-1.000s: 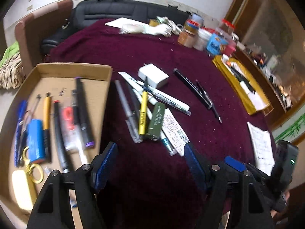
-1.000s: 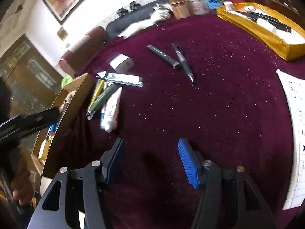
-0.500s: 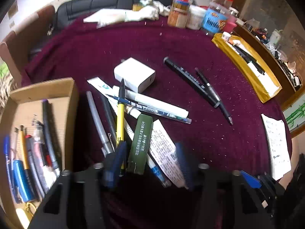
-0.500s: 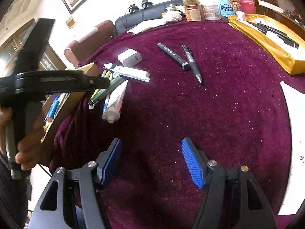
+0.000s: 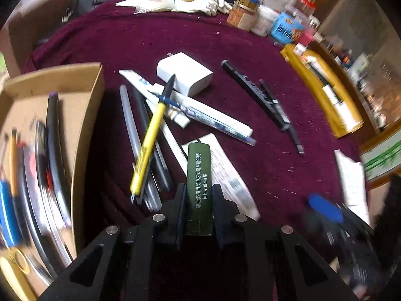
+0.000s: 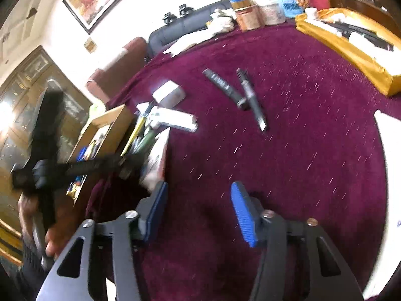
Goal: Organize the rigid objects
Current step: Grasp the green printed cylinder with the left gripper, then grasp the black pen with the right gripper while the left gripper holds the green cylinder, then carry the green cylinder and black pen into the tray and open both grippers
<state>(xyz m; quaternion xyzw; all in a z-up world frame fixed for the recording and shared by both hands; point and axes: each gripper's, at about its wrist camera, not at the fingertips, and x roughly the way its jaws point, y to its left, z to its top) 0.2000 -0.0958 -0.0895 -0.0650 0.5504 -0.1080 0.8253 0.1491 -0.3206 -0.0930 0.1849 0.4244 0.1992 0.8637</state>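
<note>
- Olive-green and flat-sided, the slim bar carried white printed characters along its length and had a squared-off far end.
- It lay among a heap of pens on the maroon tablecloth, beside a yellow pen and over a white tube.
- The left gripper had the bar's near end between its jaws, which were closing, both pads set against its sides; the rest of the bar stuck out ahead of them.
- The cardboard box of pens stood just to the left of the heap.
- The right gripper hung over bare cloth, jaws apart and closing, nothing between them.
- A white charger block sat past the heap.
</note>
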